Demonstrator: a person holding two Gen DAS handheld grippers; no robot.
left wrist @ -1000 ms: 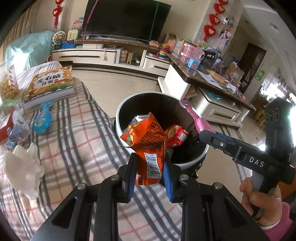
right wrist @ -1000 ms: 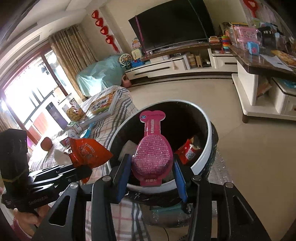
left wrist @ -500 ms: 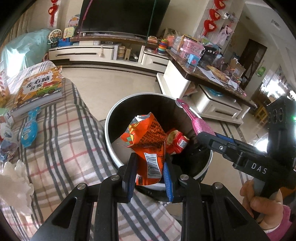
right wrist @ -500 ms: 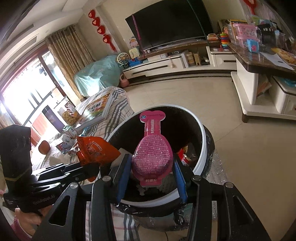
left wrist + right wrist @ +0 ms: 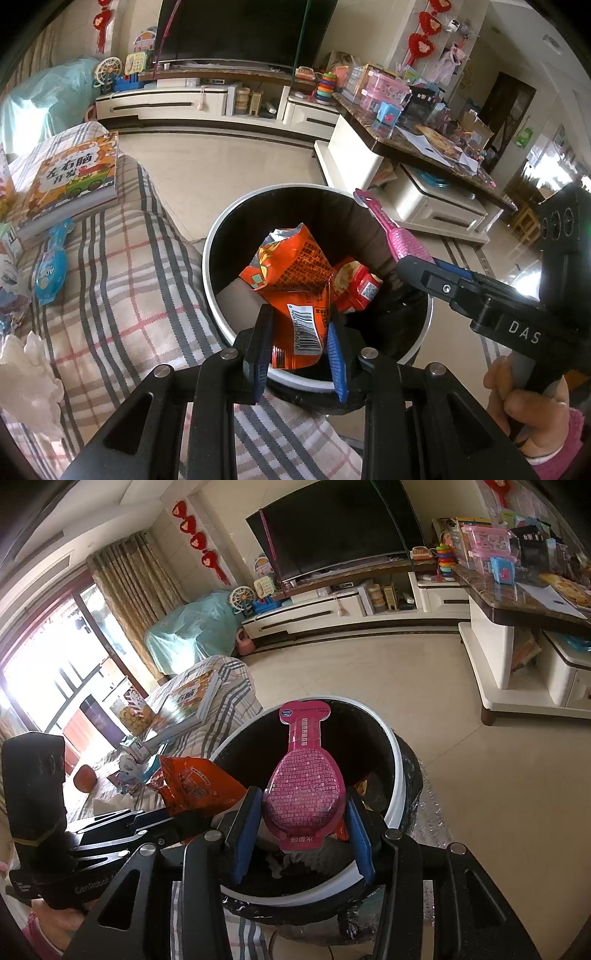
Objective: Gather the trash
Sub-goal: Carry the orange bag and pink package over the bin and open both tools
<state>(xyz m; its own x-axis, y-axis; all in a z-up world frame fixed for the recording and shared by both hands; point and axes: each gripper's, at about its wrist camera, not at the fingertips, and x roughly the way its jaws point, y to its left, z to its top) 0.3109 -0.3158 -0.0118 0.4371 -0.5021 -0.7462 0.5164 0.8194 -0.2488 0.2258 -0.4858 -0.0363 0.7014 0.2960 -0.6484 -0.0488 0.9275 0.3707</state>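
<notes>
Already poised over the round black bin with the white rim (image 5: 236, 334), both pieces of trash could yet miss it: the crumpled orange foil snack bag (image 5: 295, 280) hangs near the rim's close edge and, being light, might catch there or slide onto the grey-and-red checked blanket (image 5: 122, 295) once let go; the flat pink bottle-shaped sachet (image 5: 304, 794) might tip against the far wall and hang up instead of dropping. The left gripper (image 5: 300, 345) is narrowly parted and clenched on the bag's barcoded lower end, blue pads pressing both sides. The right gripper (image 5: 303, 830) stands somewhat wider, grasping the sachet's rounded body upright above the bin mouth. A red wrapper (image 5: 356, 286) already lies inside; a blue sachet (image 5: 50, 267) and white tissue (image 5: 29, 384) wait on the blanket.
</notes>
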